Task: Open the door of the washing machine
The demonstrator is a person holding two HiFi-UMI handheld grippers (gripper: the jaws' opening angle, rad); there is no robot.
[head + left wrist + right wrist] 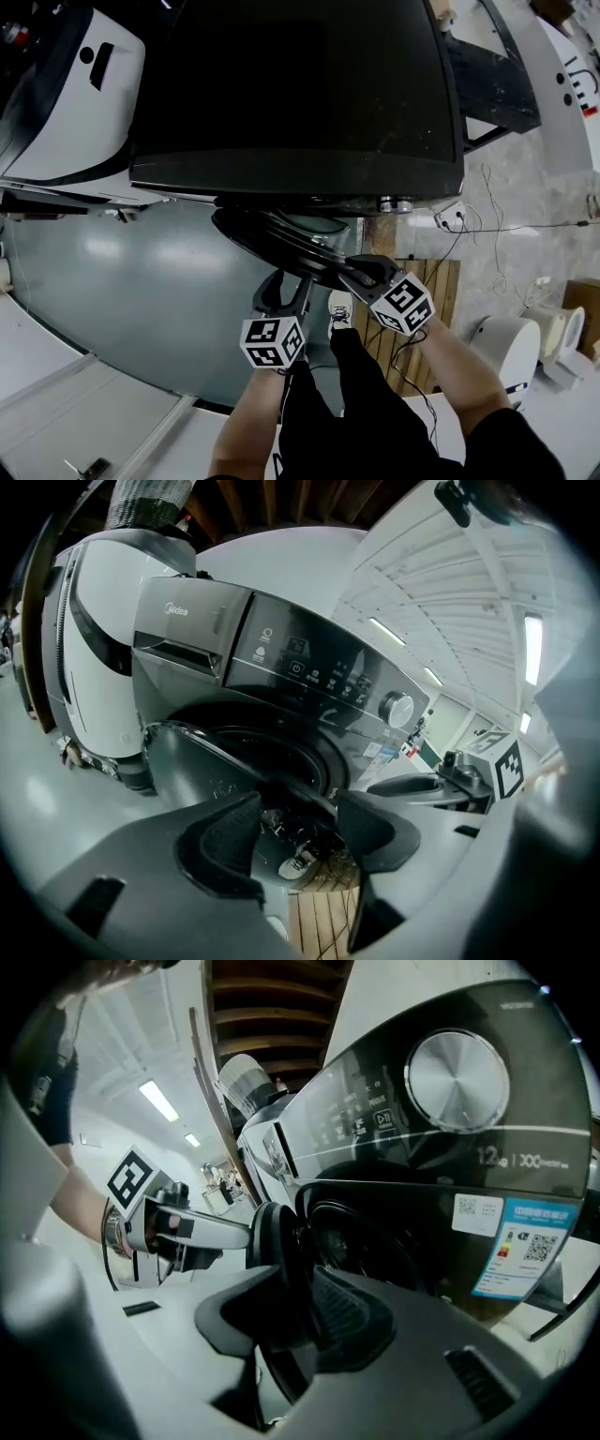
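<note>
The dark washing machine (300,84) is seen from above, and its round door (281,239) stands swung partly out from the front. My right gripper (361,272) is shut on the door's rim (277,1241), which runs between its jaws (300,1312) beside the drum opening (375,1251). My left gripper (281,286) hangs just in front of the door's glass (197,761). Its jaws (300,832) are open with nothing between them. The control knob (459,1068) sits above the opening.
A white machine (66,103) stands to the left of the washer. A wooden pallet (441,281) lies under the washer's right side, with cables (487,225) and a white appliance (511,342) on the floor beyond. The person's dark legs and a shoe (339,307) are below the door.
</note>
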